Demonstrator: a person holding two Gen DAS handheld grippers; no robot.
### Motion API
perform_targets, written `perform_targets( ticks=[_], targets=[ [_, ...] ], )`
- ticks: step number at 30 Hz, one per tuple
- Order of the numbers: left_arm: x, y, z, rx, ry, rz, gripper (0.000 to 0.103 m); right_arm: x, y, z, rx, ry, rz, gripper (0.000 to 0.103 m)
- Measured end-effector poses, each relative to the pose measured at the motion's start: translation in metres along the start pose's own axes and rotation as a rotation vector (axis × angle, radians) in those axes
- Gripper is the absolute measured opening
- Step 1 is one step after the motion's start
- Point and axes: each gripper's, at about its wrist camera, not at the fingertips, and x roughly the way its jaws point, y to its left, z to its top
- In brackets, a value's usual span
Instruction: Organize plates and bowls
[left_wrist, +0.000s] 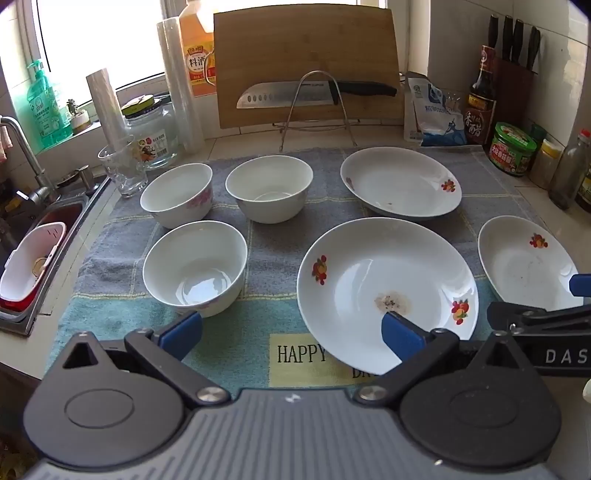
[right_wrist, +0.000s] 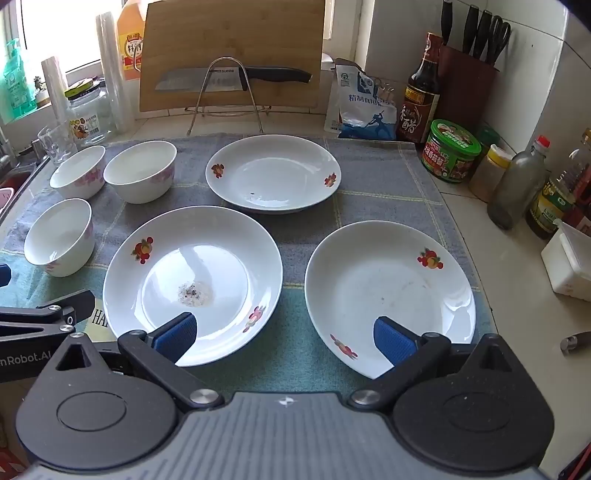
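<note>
Three white bowls and three white fruit-printed plates lie on a towel (left_wrist: 273, 236). In the left wrist view: near bowl (left_wrist: 194, 266), far-left bowl (left_wrist: 177, 195), middle bowl (left_wrist: 269, 187), near plate (left_wrist: 388, 291) with a dirty spot, far plate (left_wrist: 400, 181), right plate (left_wrist: 526, 262). My left gripper (left_wrist: 291, 334) is open and empty, between the near bowl and near plate. In the right wrist view my right gripper (right_wrist: 284, 338) is open and empty, above the gap between the near plate (right_wrist: 192, 280) and right plate (right_wrist: 389, 291); the far plate (right_wrist: 273, 173) lies beyond.
A cutting board (left_wrist: 306, 62) and knife (left_wrist: 314, 94) stand on a wire rack at the back. A sink (left_wrist: 33, 251) is at left with a glass (left_wrist: 123, 168) and jar (left_wrist: 151, 133). Bottles, sauce jars (right_wrist: 454, 149) and a knife block (right_wrist: 469, 74) line the right wall.
</note>
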Motion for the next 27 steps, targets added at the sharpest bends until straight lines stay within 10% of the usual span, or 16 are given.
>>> perform_targets(
  ticks=[27],
  targets=[
    [-0.008,0.005,0.003,-0.005,-0.021,0.002,0.102,-0.009,0.005,0.001,-0.002,-0.036,0.006,0.103]
  ],
)
